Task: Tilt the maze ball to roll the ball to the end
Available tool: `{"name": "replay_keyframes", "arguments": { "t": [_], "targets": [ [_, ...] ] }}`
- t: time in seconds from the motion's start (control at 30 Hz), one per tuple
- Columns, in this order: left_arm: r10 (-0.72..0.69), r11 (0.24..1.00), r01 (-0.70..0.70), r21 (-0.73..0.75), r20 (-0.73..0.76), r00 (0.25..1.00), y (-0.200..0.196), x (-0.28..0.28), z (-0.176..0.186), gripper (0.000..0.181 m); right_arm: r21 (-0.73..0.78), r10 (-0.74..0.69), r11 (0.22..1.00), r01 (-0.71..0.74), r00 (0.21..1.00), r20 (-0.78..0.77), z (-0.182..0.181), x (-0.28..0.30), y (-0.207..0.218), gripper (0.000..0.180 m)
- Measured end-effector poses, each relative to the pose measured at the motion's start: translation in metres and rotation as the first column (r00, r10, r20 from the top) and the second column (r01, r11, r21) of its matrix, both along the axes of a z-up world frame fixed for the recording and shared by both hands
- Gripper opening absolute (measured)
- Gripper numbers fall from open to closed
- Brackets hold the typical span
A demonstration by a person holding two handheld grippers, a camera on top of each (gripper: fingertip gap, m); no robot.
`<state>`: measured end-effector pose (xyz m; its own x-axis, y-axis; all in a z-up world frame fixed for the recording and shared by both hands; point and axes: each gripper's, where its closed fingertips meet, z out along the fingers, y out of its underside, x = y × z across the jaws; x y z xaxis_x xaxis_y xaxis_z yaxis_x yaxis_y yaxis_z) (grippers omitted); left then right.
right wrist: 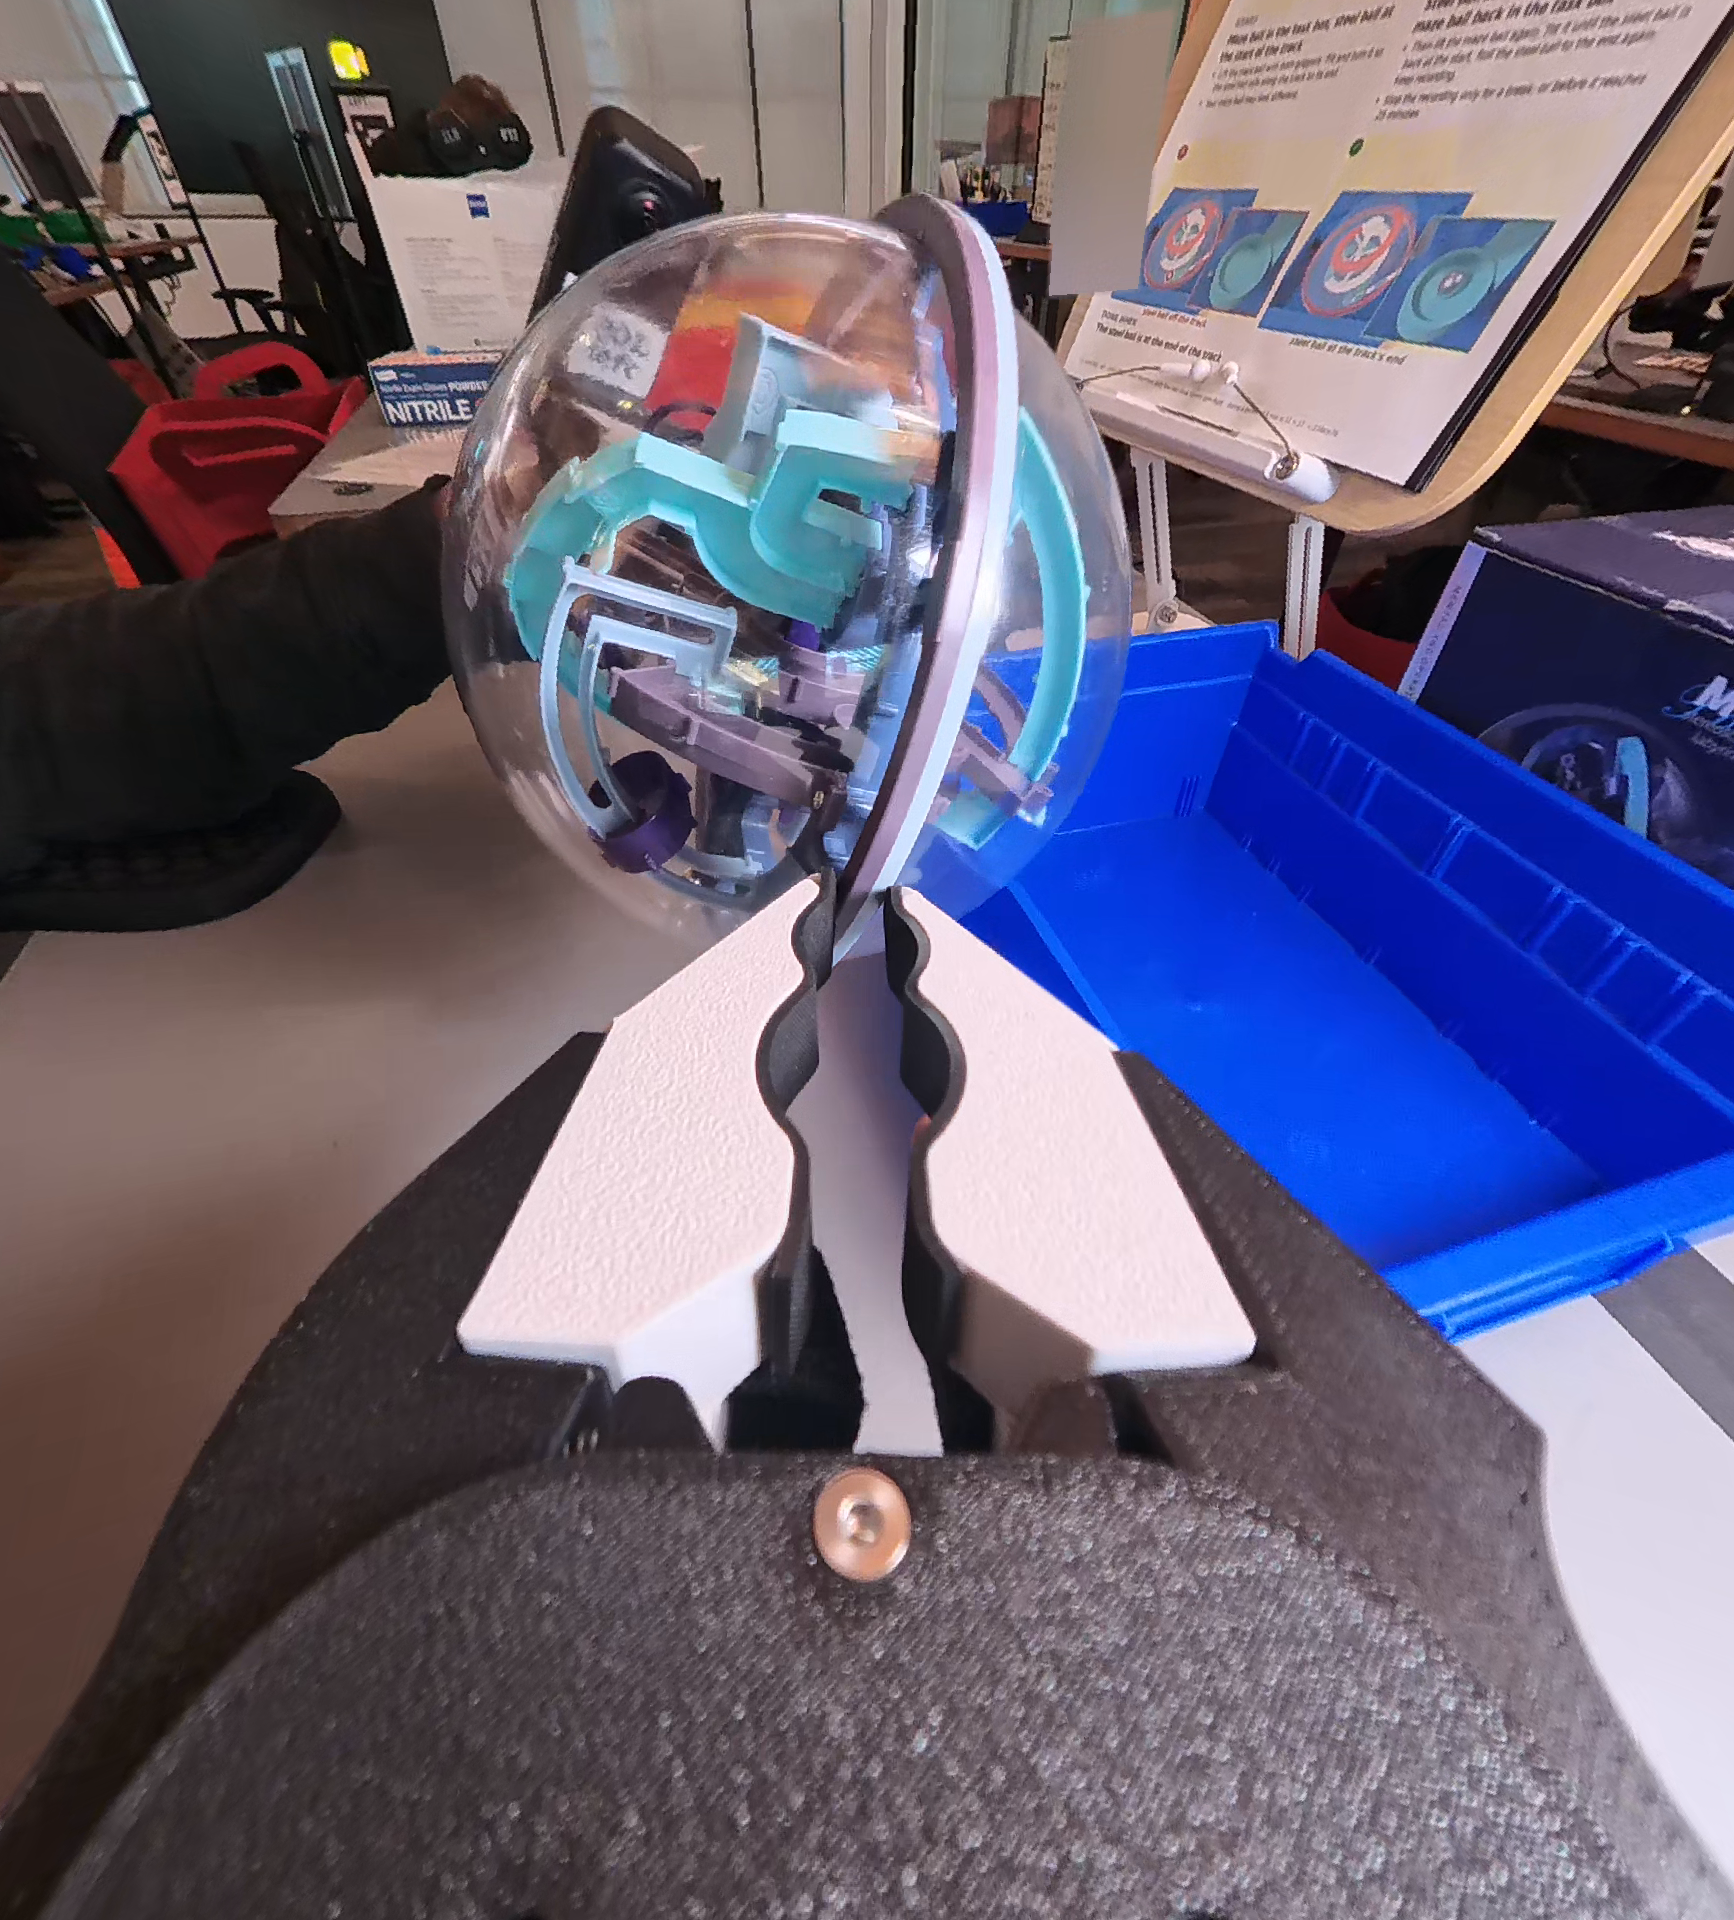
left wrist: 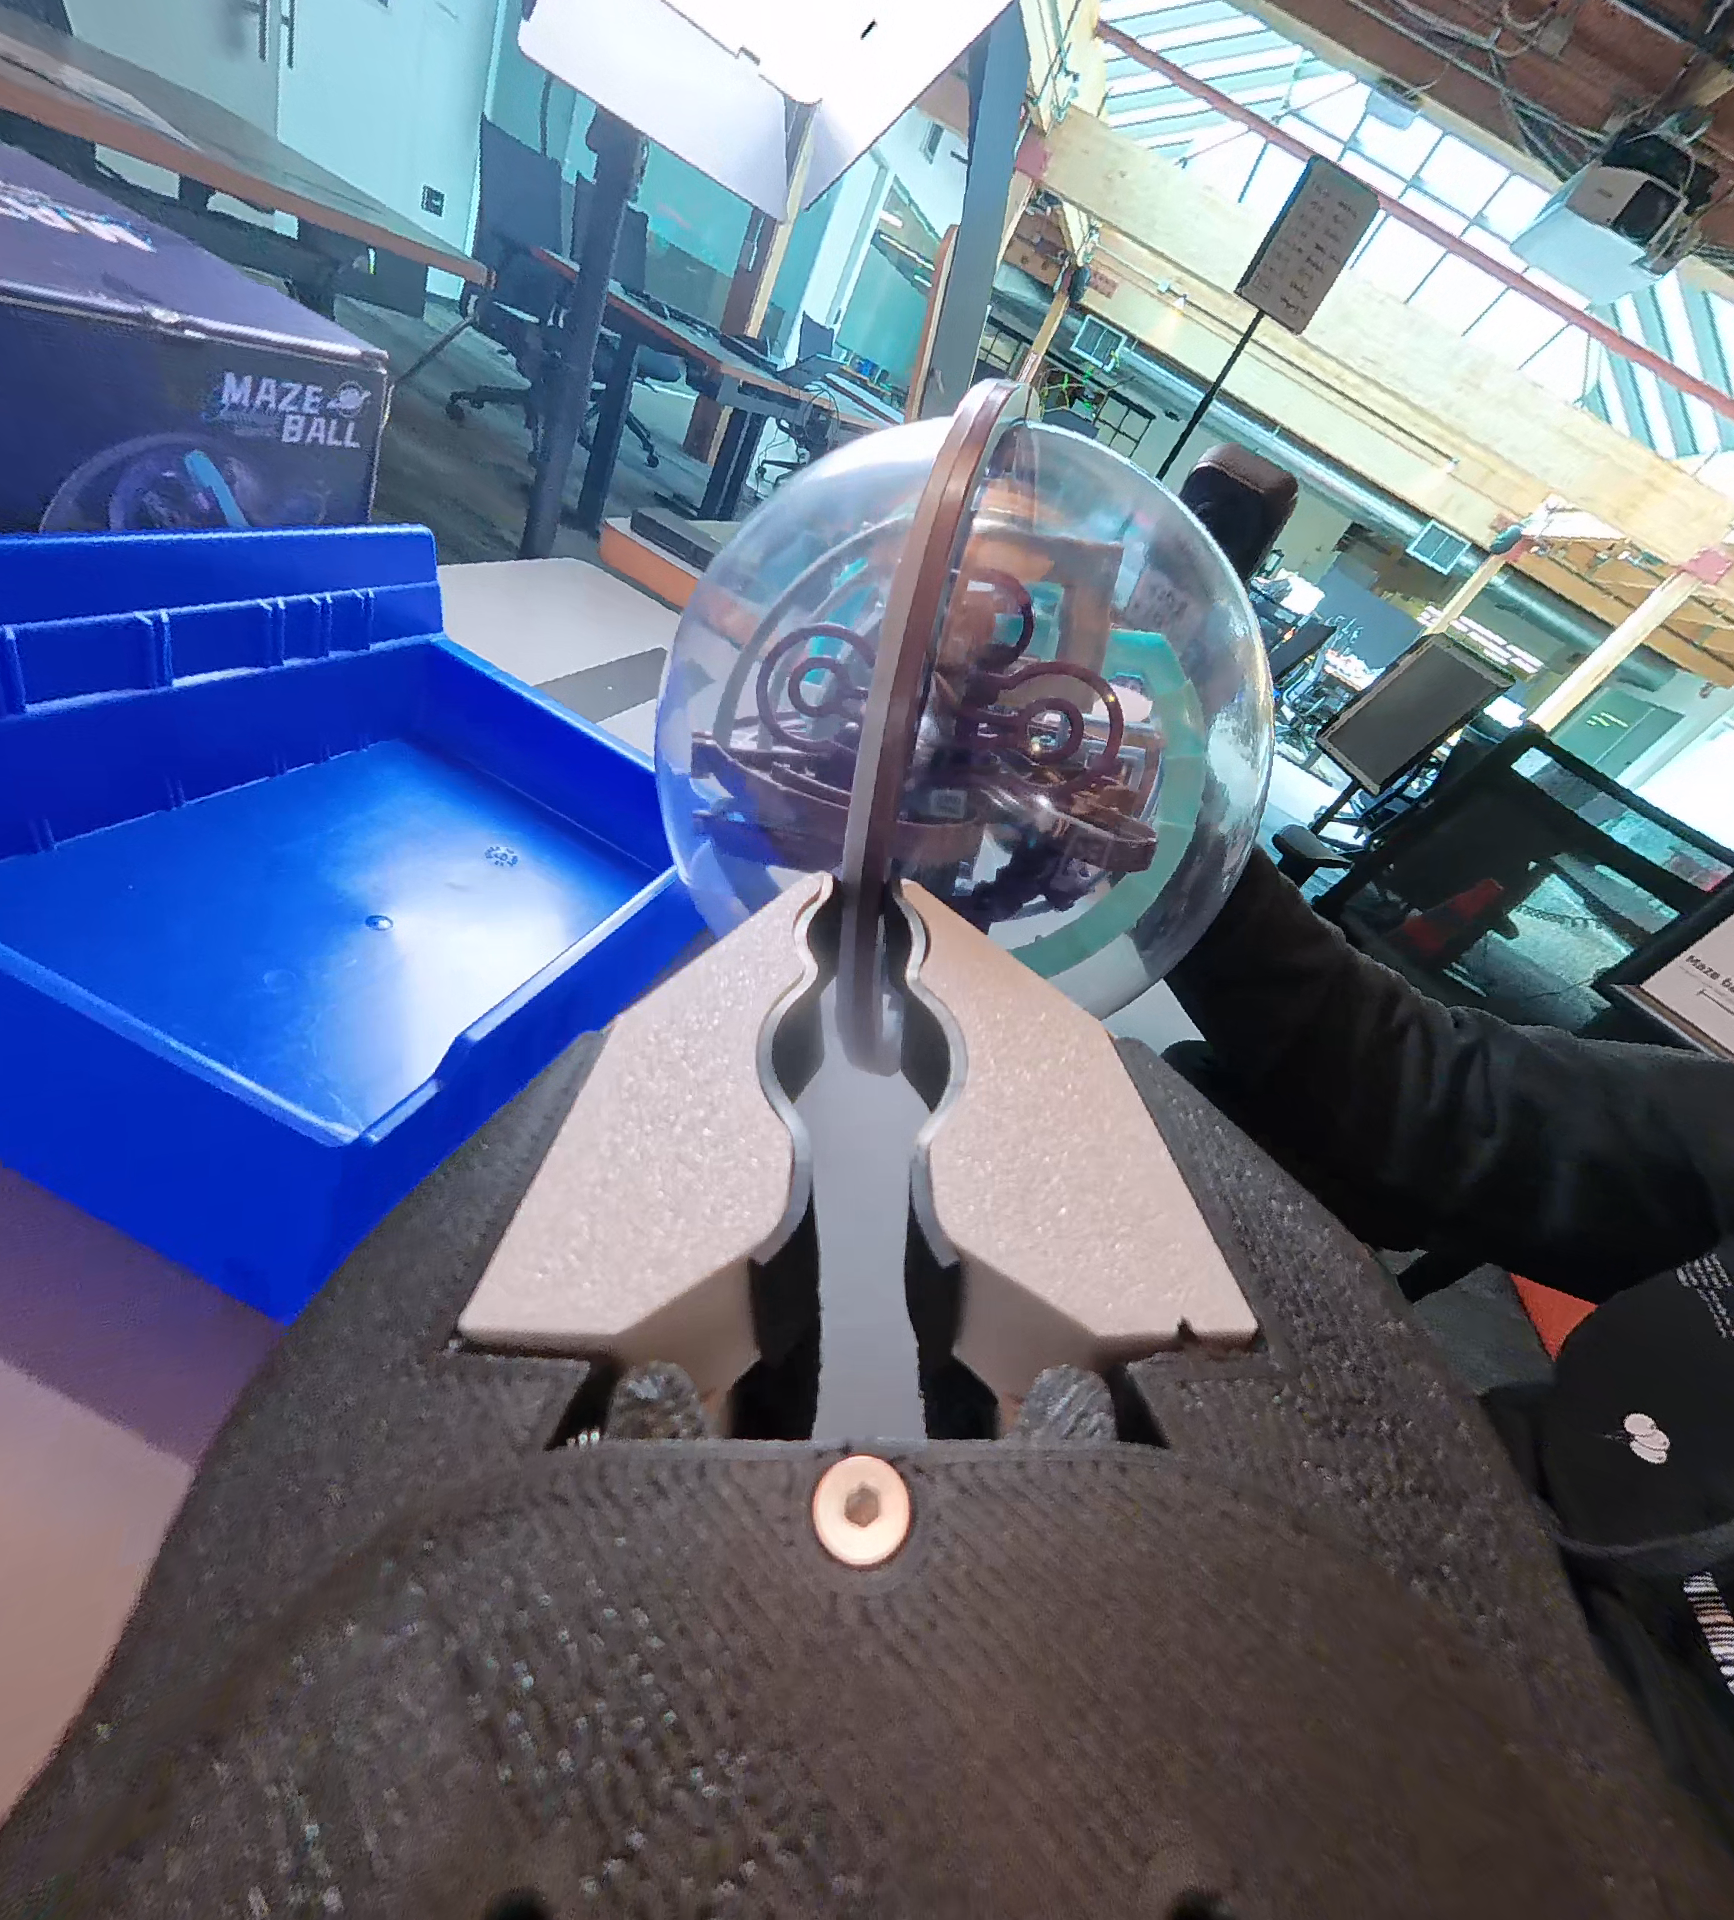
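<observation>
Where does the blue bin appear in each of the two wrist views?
Left wrist view: the blue bin lies at the left, beside the maze ball.
Right wrist view: the blue bin lies at the right, behind the maze ball.
Shared landmark: the maze ball, held centrally in both.

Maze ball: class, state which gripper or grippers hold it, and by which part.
Both grippers, left and right, hold the maze ball, each pinching its thin equator rim, clear of the table.

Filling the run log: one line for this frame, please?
object: clear plastic maze ball held off table | left gripper: shut on equator rim | right gripper: shut on rim | blue plastic bin: empty | steel ball: not discernible
</observation>
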<state>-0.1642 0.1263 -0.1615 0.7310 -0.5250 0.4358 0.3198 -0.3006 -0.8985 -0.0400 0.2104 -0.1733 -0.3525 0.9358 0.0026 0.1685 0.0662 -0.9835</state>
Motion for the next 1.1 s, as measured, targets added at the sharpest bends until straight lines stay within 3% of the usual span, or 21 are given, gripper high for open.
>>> {"name": "replay_keyframes", "arguments": {
  "t": [0.63, 0.83, 1.1],
  "targets": [
    [-0.008, 0.989, 0.030, -0.142, 0.150, 0.989, 0.000, -0.002, -0.022, 0.006, -0.099, 0.040, 0.995, -0.031, 0.996, 0.085, -0.019, 0.001, -0.007, 0.007],
    [-0.032, 0.973, 0.082, -0.214, 0.226, 0.974, -0.025, 0.009, -0.036, 0.007, -0.301, 0.156, 0.945, -0.128, 0.985, 0.071, -0.015, 0.013, -0.033, 0.006],
    [-0.024, 0.923, 0.168, -0.345, 0.385, 0.922, -0.068, 0.036, -0.072, 0.006, -0.541, 0.252, 0.832, -0.127, 0.954, 0.165, -0.058, 0.036, -0.071, 0.006]
  ]
}}
